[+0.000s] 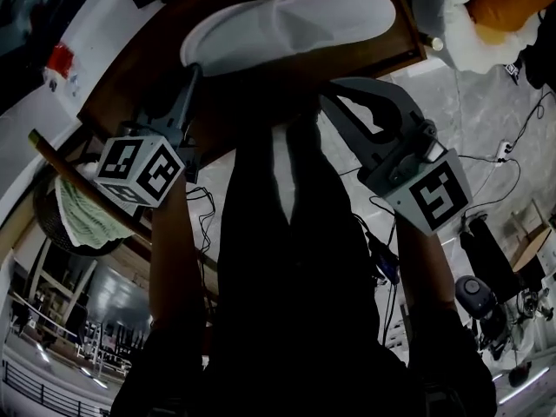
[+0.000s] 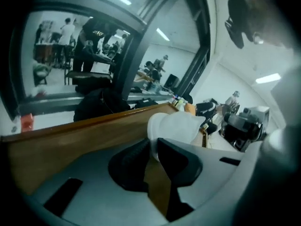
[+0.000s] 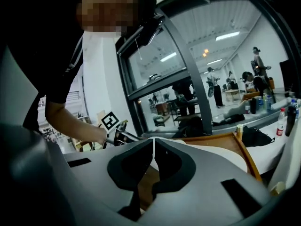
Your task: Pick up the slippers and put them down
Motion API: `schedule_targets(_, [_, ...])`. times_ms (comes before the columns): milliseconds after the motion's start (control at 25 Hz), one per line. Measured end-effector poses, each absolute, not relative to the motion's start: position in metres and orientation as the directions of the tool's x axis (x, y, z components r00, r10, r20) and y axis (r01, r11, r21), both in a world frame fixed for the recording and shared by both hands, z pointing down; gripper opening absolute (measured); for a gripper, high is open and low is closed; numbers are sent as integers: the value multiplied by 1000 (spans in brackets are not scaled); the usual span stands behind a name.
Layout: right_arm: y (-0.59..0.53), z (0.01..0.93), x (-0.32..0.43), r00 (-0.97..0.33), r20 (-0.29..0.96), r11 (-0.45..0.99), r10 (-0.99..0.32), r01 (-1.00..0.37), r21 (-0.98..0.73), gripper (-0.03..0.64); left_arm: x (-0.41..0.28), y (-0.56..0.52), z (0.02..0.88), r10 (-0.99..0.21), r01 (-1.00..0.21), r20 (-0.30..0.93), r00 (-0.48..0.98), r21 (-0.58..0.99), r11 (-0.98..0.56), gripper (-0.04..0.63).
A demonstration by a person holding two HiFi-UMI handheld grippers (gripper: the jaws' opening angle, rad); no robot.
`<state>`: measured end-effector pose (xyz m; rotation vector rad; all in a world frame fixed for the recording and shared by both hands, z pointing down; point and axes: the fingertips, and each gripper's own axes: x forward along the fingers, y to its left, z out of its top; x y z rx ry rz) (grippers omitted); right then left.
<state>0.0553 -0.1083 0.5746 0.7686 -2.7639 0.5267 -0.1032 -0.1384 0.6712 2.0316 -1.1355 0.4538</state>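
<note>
A white slipper (image 1: 287,20) lies lengthwise on a wooden tray (image 1: 130,76). My left gripper (image 1: 193,69) reaches up to the slipper's left end. In the left gripper view the slipper (image 2: 176,126) hangs its white edge between the tips of that gripper (image 2: 153,147), and both pads touch it. My right gripper (image 1: 328,89) sits at the tray's near edge, under the slipper's right half. Seen from the right gripper view, the gripper (image 3: 154,147) has its tips together with only a hairline of white between them. The slipper (image 3: 221,152) lies just beyond, inside the tray's rim (image 3: 249,161).
A wicker basket with a green cloth (image 1: 82,215) stands at the left. An orange and white bundle (image 1: 508,7) lies at the top right. Cables (image 1: 508,168) run over the pale floor at the right. My dark trouser legs (image 1: 295,233) fill the middle.
</note>
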Motion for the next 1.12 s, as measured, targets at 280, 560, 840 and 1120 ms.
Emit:
schedule_targets(280, [-97,577,52,-853,317,825,-415,-500,-264,26,-98,-139,685,-525,-885,750,402,170,-434,91])
schedule_targets(560, [-86,582,47,-852,316,821,-418,-503,-269,26,-105,-148,700,-511,-849,797,322,5,-528,103])
schedule_targets(840, [-72,580,54,-841,324,815,-433,-519,-257,26,-115,-155,700,-523,-849,800,293,-35,-528,115])
schedule_targets(1120, [-72,532,54,-826,308,817,-473,-542,-196,26,-98,-136,657,-484,-786,750,452,78,-613,61])
